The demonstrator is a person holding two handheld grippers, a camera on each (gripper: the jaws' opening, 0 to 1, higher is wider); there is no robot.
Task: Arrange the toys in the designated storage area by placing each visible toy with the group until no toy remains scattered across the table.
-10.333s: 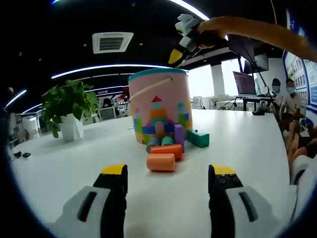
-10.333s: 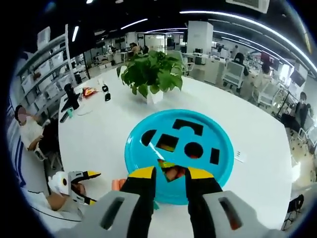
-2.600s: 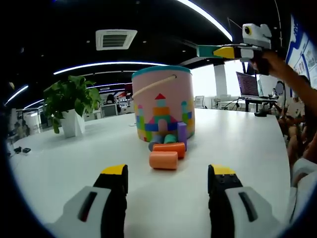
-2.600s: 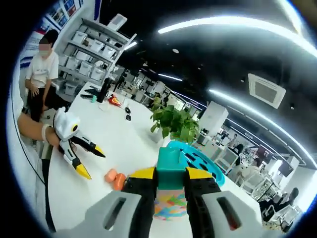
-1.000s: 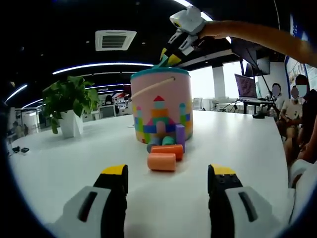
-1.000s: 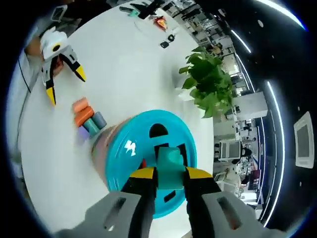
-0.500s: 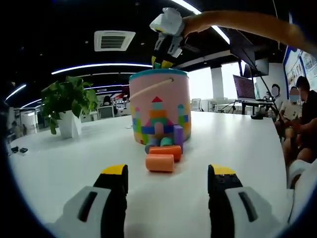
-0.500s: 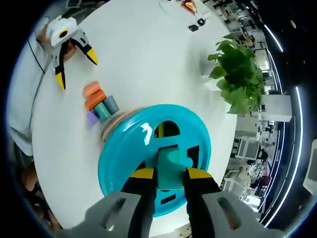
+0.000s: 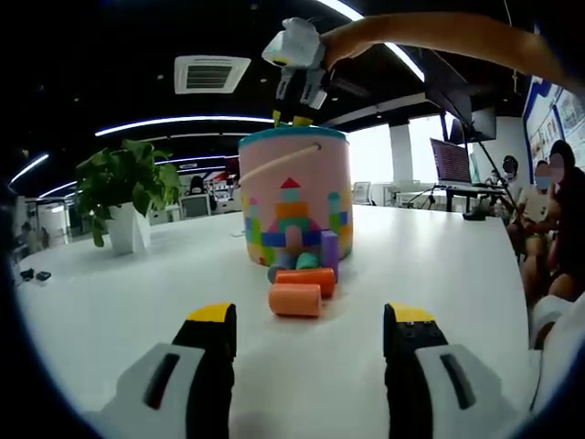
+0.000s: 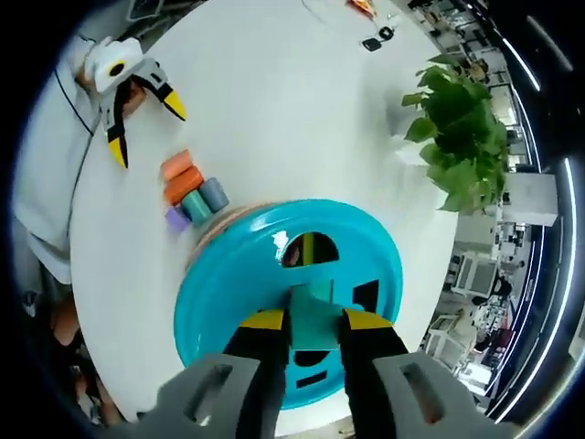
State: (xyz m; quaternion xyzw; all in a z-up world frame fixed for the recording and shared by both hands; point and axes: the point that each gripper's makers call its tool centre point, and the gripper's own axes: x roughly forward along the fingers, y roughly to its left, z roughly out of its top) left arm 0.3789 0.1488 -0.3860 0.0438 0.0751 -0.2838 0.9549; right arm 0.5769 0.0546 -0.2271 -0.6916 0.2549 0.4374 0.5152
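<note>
A pink toy bucket with a teal shape-sorter lid stands on the white table. At its foot lie two orange cylinders, a purple block and a teal piece. My left gripper rests open low on the table, well short of them. My right gripper is shut on a teal block and points straight down at a hole near the lid's middle. In the left gripper view the right gripper hangs just above the bucket's rim.
A potted plant stands at the left on the table, also seen as the plant beyond the bucket. Small dark items lie at the far edge. People sit by desks at the right. Bare table surrounds the bucket.
My right gripper has swung over the lid and come closer to its middle holes, the teal block still held. The left gripper and the loose blocks have stayed put.
</note>
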